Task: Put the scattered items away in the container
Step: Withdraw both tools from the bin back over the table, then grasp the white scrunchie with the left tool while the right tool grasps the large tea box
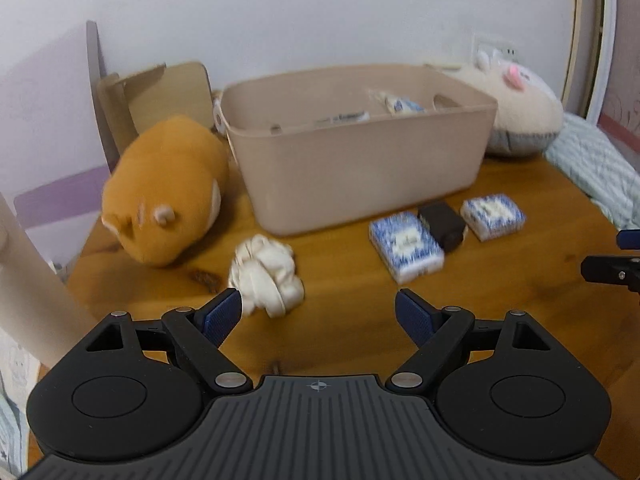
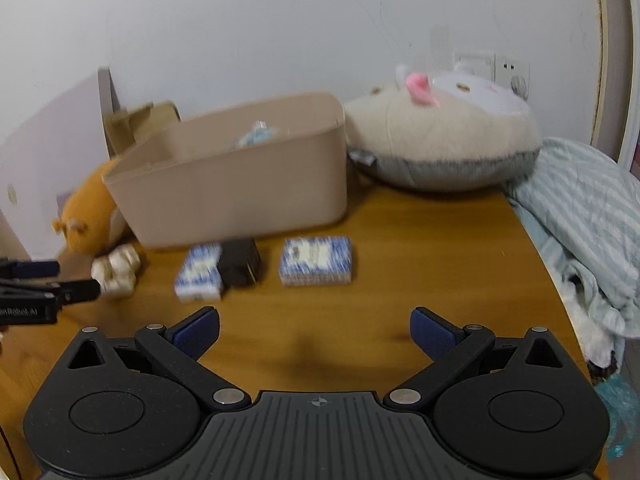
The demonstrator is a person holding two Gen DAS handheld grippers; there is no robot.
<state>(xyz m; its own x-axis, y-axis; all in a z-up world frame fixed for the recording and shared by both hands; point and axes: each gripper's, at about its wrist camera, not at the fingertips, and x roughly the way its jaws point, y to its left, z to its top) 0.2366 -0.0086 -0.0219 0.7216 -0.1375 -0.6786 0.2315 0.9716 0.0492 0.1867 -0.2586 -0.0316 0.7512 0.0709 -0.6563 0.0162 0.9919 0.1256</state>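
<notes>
Both my left gripper point(image 1: 319, 314) and right gripper point(image 2: 315, 332) hang wide open, holding nothing. Before the beige container point(image 1: 360, 160) lie two blue-patterned boxes point(image 1: 406, 246) point(image 1: 493, 216), a crumpled white cloth point(image 1: 266, 274) and a black adapter point(image 1: 442, 222).

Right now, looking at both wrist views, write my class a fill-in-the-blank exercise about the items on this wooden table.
1. The number of blue-patterned packs on the table is ____.
2. The black block lies ____ the two packs.
3. The crumpled white cloth lies in front of the ____ plush toy.
4. Both tools, left and right, have jaws that are ____.

Missing words: two; between; orange; open
</notes>
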